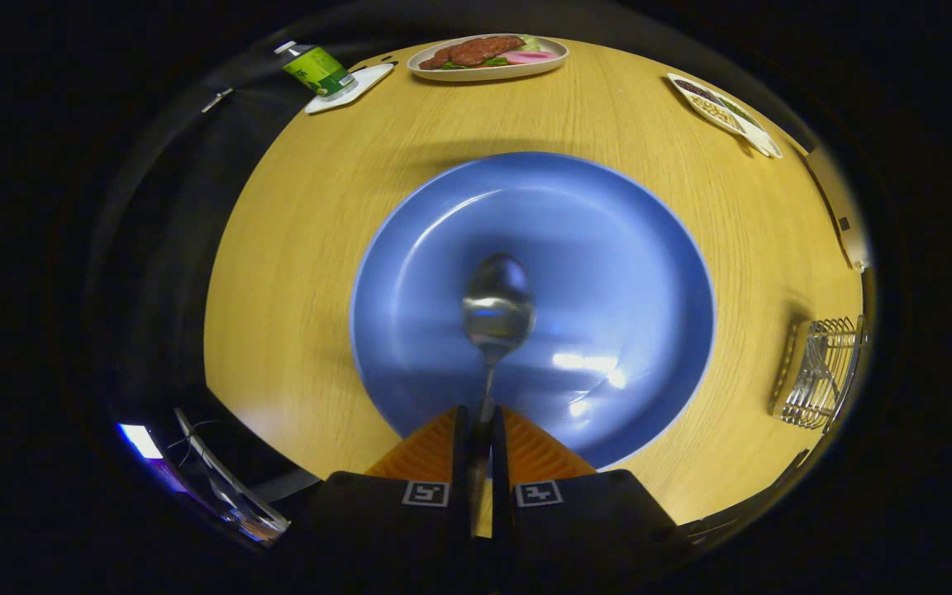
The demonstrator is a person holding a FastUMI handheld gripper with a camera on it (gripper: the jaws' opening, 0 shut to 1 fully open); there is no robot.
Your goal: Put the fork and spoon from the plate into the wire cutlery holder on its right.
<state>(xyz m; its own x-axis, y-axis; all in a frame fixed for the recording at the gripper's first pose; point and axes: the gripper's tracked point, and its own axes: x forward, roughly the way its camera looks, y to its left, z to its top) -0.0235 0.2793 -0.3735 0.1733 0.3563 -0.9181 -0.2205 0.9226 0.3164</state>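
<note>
Spoon (497,310): long axis straight ahead from the fingers; bowl forward, over the blue plate (608,248) at frame centre; handle back between the fingers
Look: shiny metal; oval bowl with reflections; thin neck
Gripper (480,426): narrow gap; both fingers pressed on the handle
Wire cutlery holder (819,376): right of plate, on the wooden table (294,273)

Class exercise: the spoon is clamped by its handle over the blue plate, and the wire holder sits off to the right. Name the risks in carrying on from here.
1. The hand-held gripper pinches only the thin handle of the spoon, with the bowl far ahead of the fingers, so it may swivel or slip.
2. The wire cutlery holder stands close to the table edge; a nudge might push it off.
3. Its wires could snag the spoon on lowering.
</note>
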